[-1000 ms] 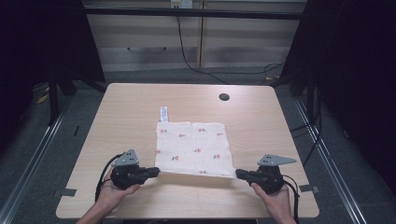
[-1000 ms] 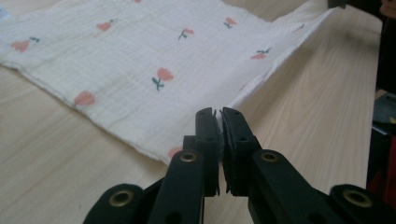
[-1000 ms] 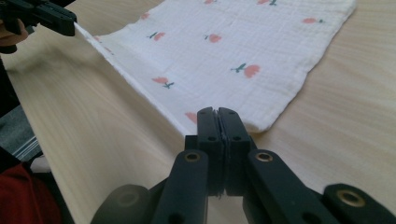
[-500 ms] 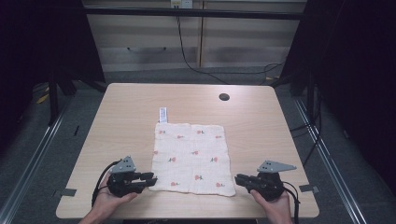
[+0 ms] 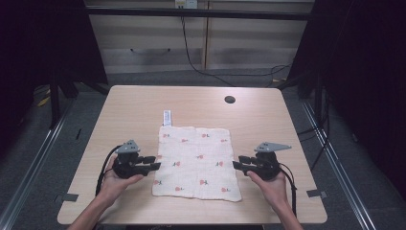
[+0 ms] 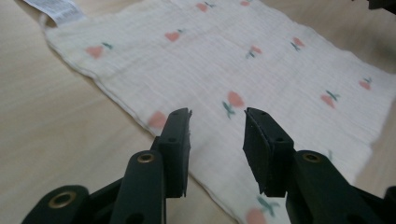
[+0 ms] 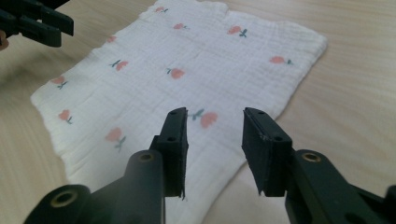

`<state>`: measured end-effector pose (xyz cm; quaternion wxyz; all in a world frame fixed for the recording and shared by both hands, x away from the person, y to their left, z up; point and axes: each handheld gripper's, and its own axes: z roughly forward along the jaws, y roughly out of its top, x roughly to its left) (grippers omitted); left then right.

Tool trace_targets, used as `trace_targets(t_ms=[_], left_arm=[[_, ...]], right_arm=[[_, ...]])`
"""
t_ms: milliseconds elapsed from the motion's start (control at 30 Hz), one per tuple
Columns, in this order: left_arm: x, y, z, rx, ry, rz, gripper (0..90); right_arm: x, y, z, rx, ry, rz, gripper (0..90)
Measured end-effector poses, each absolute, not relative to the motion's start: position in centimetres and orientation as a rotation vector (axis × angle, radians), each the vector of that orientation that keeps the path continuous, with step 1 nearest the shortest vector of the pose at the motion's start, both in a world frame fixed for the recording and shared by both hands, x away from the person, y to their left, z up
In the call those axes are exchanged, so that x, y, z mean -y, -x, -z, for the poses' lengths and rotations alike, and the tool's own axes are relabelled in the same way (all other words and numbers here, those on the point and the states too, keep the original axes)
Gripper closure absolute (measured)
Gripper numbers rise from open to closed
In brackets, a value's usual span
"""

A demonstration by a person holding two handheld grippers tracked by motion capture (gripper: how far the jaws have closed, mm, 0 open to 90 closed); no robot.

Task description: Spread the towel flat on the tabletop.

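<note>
Lying flat on counter [image 5: 119,110]: cream cloth [image 5: 197,160] with small red flower print, near-centre, white tag [image 5: 167,117] at far left corner. Left gripper [image 5: 154,163] just beside cloth's left edge, jaws parted, nothing between them. Right gripper [image 5: 238,162] just beside right edge, jaws likewise spread, empty. Both point inward at cloth. Dark round hole [image 5: 230,99] in counter, far right

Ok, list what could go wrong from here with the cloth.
1. Both grippers, left gripper and right gripper, are open at the side edges of the cloth, which lies flat and thin; the jaws may close on the table and miss.
2. Uneven grasps could skew any fold.
</note>
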<state>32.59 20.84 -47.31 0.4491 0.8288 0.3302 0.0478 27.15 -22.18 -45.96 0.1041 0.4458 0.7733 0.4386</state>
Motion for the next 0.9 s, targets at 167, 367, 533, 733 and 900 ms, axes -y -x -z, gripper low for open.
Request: trace_targets(t_ms=[167,367,533,733,900], left_arm=[[-20.0,-34.6,47.0,-0.840,-2.047,-0.106,62.1],[-19.3,-36.2,47.2,-0.844,-2.063,-0.126,64.3],[-18.9,-36.7,49.0,-0.859,-2.113,-0.106,63.2],[-18.9,-36.6,49.9,-0.853,-2.150,-0.116,63.7],[-19.0,-37.0,50.2,-0.861,-2.150,-0.139,67.0]], right_arm=[[21.4,-29.8,46.2,-2.324,-1.256,-1.271,64.3],[21.5,-31.6,46.3,-2.326,-1.288,-1.267,66.5],[20.8,-32.6,47.8,-2.337,-1.292,-1.258,66.0],[20.1,-32.6,49.5,-2.404,-1.295,-1.190,64.8],[19.1,-32.8,50.4,-2.433,-1.257,-1.154,63.9]])
